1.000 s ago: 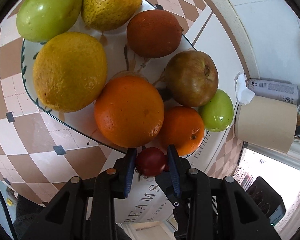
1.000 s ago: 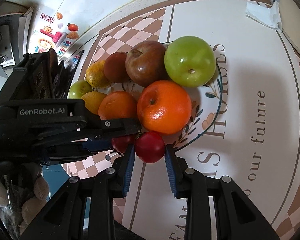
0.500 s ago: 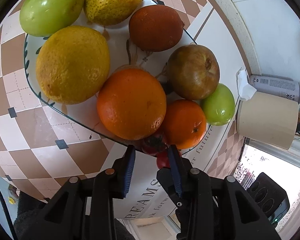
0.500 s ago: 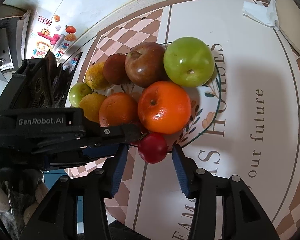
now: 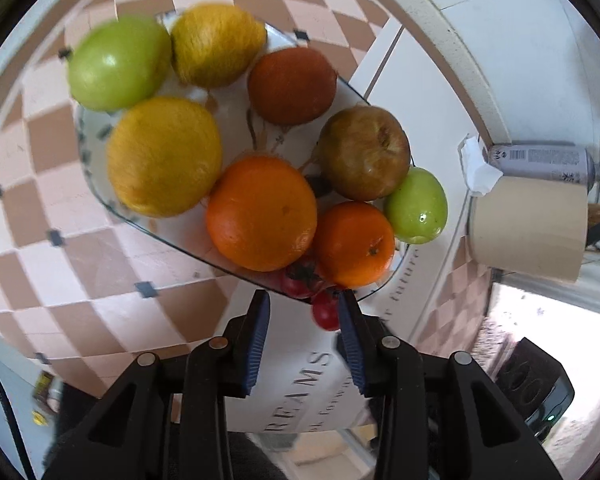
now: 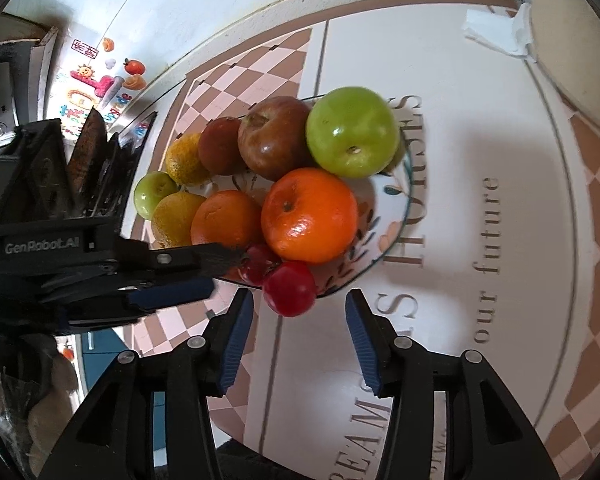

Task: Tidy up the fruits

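two tools | left tool (image 5: 303, 312) empty, near shut | right tool (image 6: 298, 316) opening, empty | "genrobot.ai" | mat (image 6: 480, 240) "our future"

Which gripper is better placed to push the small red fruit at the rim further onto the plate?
Right. The right gripper has just been opening its jaws; the small red fruit lies untouched between its fingertips, squarely ahead. The left gripper sits off to the fruit's side, jaws narrow.
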`<control>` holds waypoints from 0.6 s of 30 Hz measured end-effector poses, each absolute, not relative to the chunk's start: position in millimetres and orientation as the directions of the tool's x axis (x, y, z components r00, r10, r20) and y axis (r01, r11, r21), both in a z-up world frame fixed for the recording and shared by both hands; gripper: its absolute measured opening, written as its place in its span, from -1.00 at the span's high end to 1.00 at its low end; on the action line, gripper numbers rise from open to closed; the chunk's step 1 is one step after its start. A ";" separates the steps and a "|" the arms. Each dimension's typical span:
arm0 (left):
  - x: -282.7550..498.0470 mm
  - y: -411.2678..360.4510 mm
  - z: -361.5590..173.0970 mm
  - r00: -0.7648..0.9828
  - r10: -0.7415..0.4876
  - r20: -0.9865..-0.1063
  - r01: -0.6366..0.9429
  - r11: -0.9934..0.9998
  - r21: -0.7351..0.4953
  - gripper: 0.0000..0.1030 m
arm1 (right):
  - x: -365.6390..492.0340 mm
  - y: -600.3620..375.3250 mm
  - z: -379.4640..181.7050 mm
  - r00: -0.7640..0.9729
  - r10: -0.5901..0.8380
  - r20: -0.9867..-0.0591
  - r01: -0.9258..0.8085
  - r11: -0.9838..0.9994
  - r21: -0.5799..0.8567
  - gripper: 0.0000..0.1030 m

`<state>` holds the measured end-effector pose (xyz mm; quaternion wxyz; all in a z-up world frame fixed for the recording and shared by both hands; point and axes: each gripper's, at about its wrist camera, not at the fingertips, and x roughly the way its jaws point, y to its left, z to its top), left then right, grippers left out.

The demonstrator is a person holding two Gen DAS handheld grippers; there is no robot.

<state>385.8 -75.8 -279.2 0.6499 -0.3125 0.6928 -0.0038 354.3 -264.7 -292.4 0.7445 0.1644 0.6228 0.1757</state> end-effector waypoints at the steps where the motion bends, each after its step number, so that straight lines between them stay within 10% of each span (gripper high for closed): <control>1: 385.0 -76.7 -273.1 0.041 -0.396 -0.917 -0.400 0.835 -0.378 0.37 | 353.1 -266.7 -289.3 0.169 0.447 -0.879 -0.054 0.894 0.444 -0.22; 5: 377.6 -79.3 -252.3 0.076 -0.217 -0.973 -0.279 0.933 -0.229 0.20 | 350.0 -272.5 -273.2 0.194 0.372 -0.908 -0.034 0.927 0.373 -0.63; 9: 365.1 -78.2 -238.2 0.124 -0.039 -0.992 -0.184 0.981 -0.061 -0.47 | 346.5 -273.4 -253.5 0.224 0.279 -0.934 -0.033 0.960 0.279 -0.81; 18: 335.6 -62.5 -215.5 0.226 0.045 -0.973 -0.107 0.994 0.021 -0.92 | 324.6 -262.7 -222.1 0.279 0.212 -0.937 -0.042 0.977 0.209 -0.83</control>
